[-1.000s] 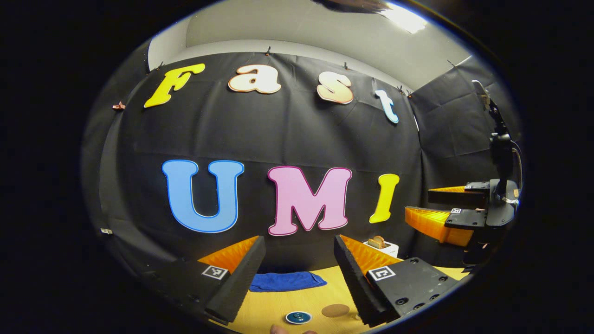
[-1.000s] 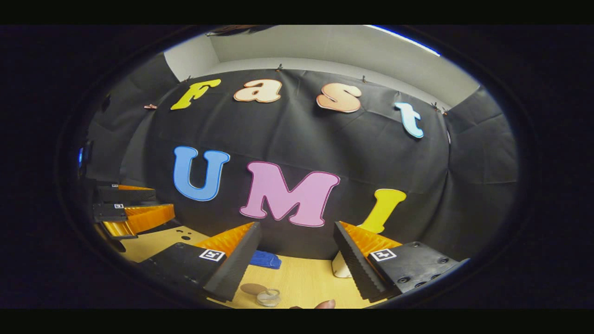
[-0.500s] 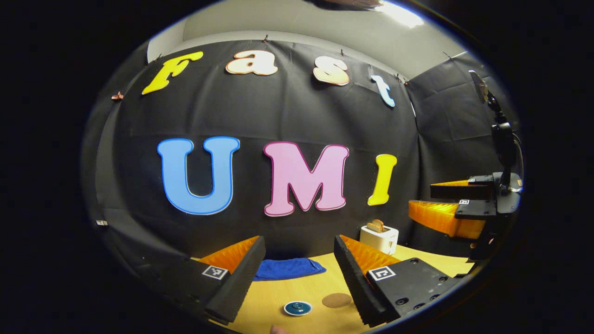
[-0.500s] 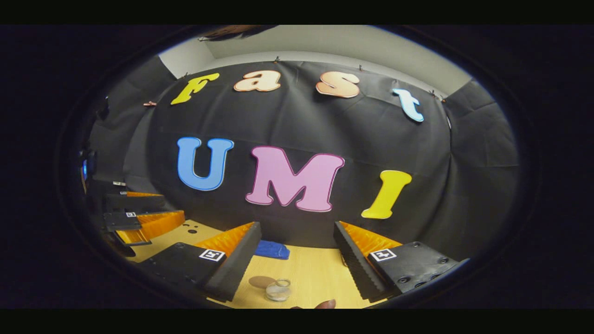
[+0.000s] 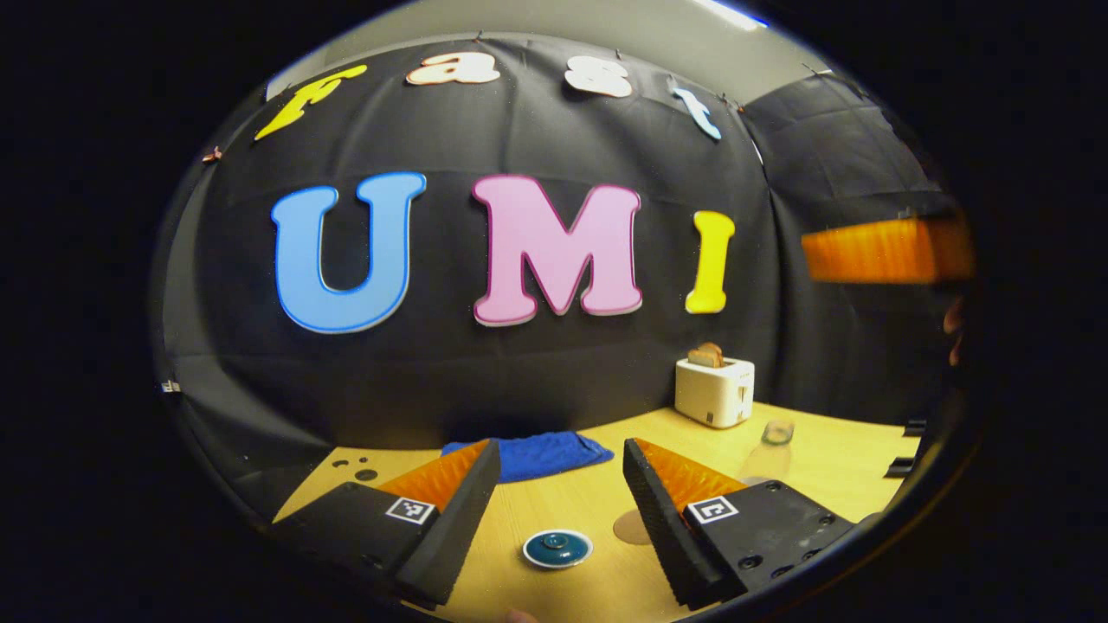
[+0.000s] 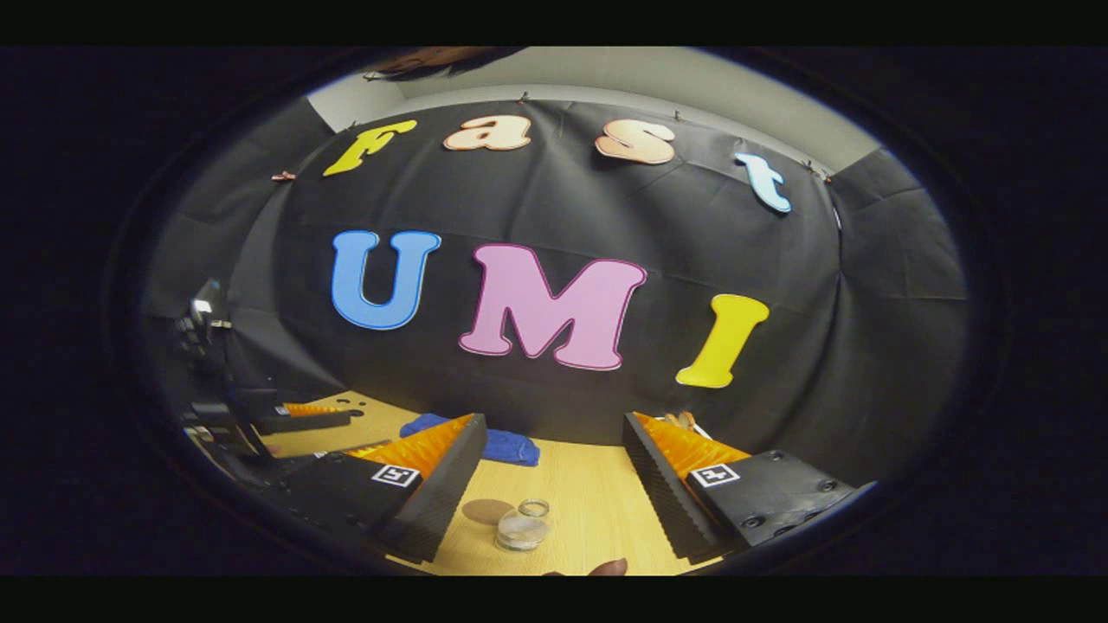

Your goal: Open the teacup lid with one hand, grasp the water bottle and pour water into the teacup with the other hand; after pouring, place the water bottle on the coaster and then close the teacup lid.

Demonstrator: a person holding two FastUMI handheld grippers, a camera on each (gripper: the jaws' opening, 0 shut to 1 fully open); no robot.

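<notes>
Listing from nearest outward, we log the left gripper (image 5: 561, 484) with jaws spread wide and holding nothing, poised above the pale wooden table (image 5: 831, 467). Between its fingers lies the round dark-teal ceramic teacup lid (image 5: 557, 549) on its white-rimmed cup; just right of it, a flat brown round coaster (image 5: 629, 526) is partly hidden by a finger. Farther right stands the clear glass water bottle (image 5: 769, 450), then a white toaster (image 5: 714, 391) with bread, and a crumpled blue cloth (image 5: 528, 453) by the wall. We record the right gripper (image 6: 554, 480) likewise wide apart and empty, above the bottle (image 6: 522, 526) and coaster (image 6: 486, 510).
</notes>
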